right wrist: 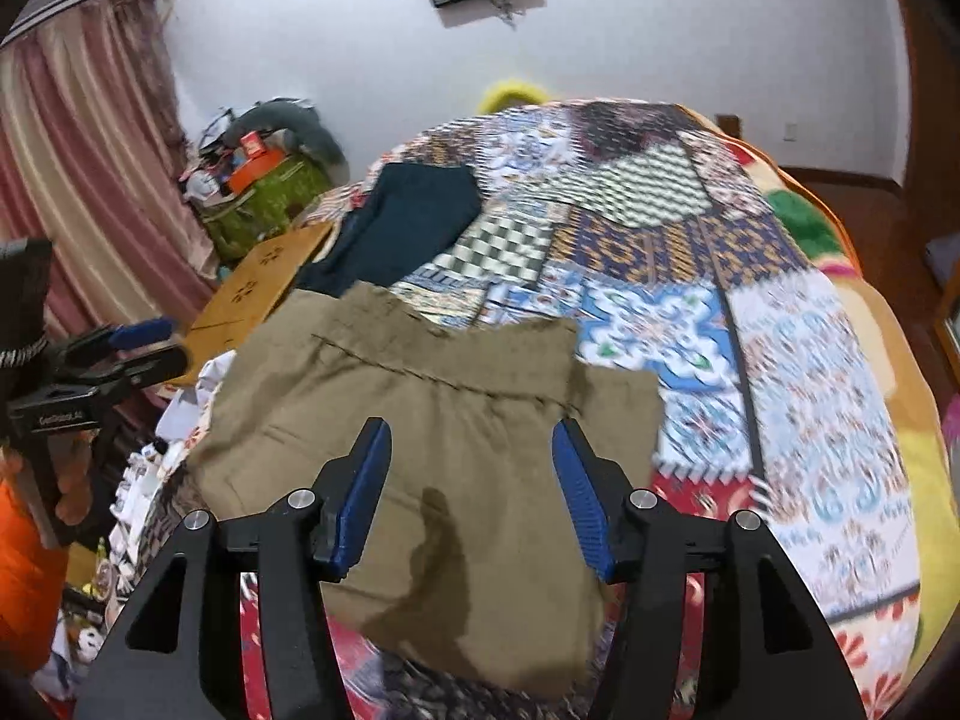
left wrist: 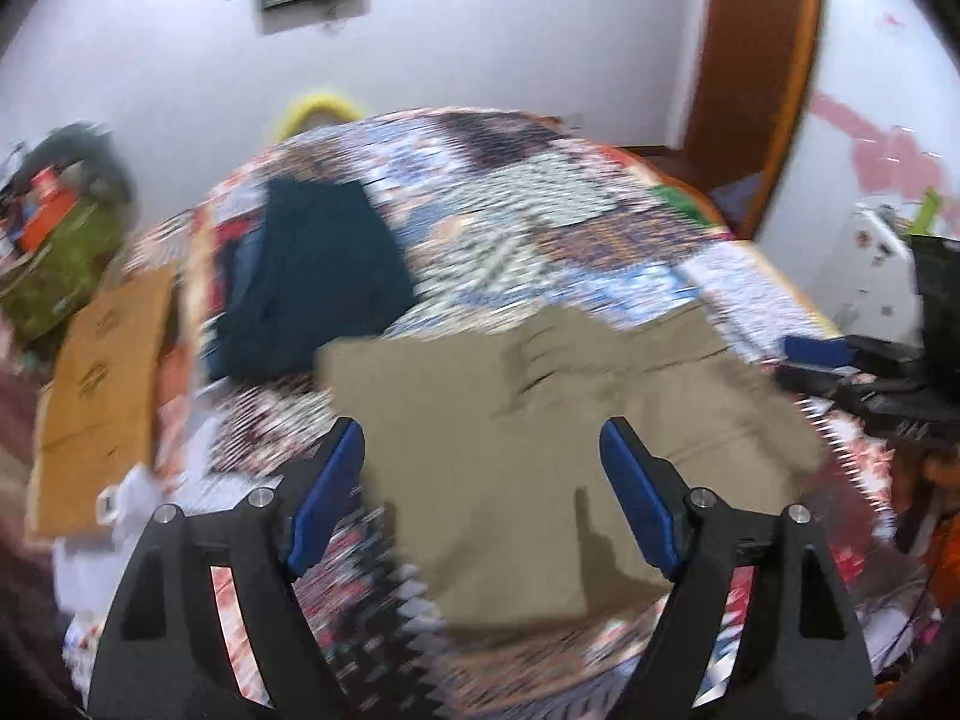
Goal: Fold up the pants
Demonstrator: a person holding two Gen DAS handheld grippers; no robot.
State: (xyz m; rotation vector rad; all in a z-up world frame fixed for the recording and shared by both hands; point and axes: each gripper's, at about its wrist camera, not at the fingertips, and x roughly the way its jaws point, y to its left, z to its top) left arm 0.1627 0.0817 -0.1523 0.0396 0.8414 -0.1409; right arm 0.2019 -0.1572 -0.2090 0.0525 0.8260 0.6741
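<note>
The khaki pants (right wrist: pixel 432 456), partly folded, are lying on the patchwork bed (right wrist: pixel 780 360), directly ahead of and below both claws. The right claw (right wrist: pixel 471 450) is hovering spread and empty; the left claw (left wrist: pixel 483 450) is likewise spread and holding nothing. The waistband seam is running crosswise to the right claw. Neither claw is judged clearly nearer. The left wrist view is motion-blurred, and the pants' near edge is hidden behind the fingers.

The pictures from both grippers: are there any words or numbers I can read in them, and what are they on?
"GenRobot.AI", as far as it can be made out: small white print on the black body of the left gripper, seen in the right wrist view.
Dark marks on the cardboard box: too blurred to read.
Red box on the green bag: label too small to read.
Khaki pants: no text.
</note>
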